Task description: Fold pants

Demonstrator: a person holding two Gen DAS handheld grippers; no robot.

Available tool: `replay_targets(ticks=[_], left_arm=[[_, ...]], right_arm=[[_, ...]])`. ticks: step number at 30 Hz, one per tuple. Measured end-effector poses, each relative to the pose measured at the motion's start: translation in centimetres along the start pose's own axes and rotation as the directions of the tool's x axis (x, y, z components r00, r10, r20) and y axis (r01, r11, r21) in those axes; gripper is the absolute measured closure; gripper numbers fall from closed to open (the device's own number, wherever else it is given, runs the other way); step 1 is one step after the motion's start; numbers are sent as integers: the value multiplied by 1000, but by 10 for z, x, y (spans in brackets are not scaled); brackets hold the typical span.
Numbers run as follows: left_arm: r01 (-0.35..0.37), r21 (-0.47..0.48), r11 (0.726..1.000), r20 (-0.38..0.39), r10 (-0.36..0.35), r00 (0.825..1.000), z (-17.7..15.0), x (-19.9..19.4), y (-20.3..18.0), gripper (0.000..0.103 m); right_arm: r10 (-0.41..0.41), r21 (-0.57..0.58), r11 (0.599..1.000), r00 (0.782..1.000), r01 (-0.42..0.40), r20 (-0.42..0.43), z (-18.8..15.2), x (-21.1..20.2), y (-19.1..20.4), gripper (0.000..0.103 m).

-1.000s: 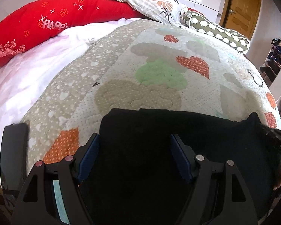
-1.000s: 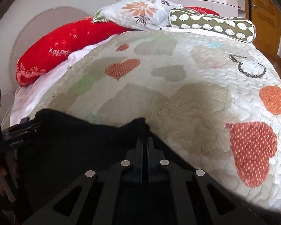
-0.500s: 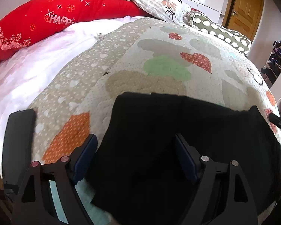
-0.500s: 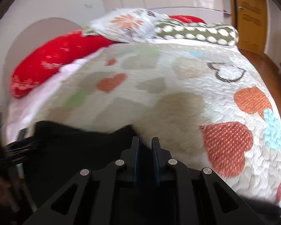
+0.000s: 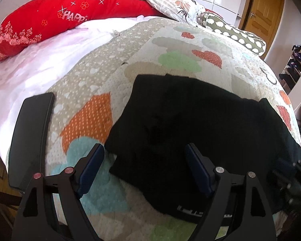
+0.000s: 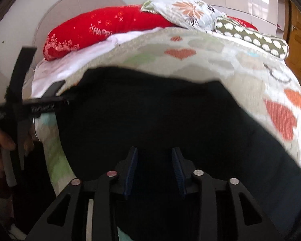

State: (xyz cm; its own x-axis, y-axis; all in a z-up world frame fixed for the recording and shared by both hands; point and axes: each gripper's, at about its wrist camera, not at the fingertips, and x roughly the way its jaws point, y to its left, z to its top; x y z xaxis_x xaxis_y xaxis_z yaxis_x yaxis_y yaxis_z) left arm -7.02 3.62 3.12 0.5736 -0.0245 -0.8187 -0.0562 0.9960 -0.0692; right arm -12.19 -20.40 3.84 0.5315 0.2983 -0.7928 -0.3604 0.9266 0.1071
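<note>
Black pants (image 5: 190, 120) lie folded on the heart-patterned quilt (image 5: 130, 56), with a grey logo near the front edge. My left gripper (image 5: 144, 160) is open and empty, raised above the pants' near left corner. In the right wrist view the pants (image 6: 160, 116) fill the middle. My right gripper (image 6: 154, 164) is open with a moderate gap, just above the black fabric and holding nothing. The left gripper also shows at the left edge of the right wrist view (image 6: 42, 104).
A red "HAPPY" pillow (image 5: 56, 18), a floral pillow (image 5: 166, 0) and a green dotted bolster (image 5: 234, 34) lie at the bed's head. White sheet (image 5: 30, 64) at left. A wooden door (image 5: 266, 10) and shelves (image 5: 299, 66) stand at right.
My right gripper opened and let go of the pants, then moved back over them. My left gripper stayed open and pulled back and up, showing more quilt.
</note>
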Motion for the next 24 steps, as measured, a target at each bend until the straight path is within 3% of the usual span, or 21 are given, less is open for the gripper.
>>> replay_targets(ticks=[3, 7, 10, 15, 24], left_arm=[[7, 1, 1000, 0, -7, 1000, -4, -7, -2, 20], [26, 34, 999, 21, -27, 999, -7, -23, -14, 20], [52, 59, 997, 42, -55, 998, -9, -35, -28, 20], [105, 104, 989, 58, -111, 992, -12, -46, -54, 20], [161, 182, 970, 8, -165, 986, -29, -31, -105, 20]], right_arm=[[6, 27, 1000, 1000, -6, 4, -13, -14, -7, 64], [-40, 55, 998, 999, 40, 13, -21, -34, -22, 62], [-76, 101, 992, 997, 73, 30, -30, -50, -39, 52], [-132, 176, 977, 991, 123, 38, -47, -71, -69, 52], [-193, 274, 945, 981, 180, 20, -82, -94, -113, 51]])
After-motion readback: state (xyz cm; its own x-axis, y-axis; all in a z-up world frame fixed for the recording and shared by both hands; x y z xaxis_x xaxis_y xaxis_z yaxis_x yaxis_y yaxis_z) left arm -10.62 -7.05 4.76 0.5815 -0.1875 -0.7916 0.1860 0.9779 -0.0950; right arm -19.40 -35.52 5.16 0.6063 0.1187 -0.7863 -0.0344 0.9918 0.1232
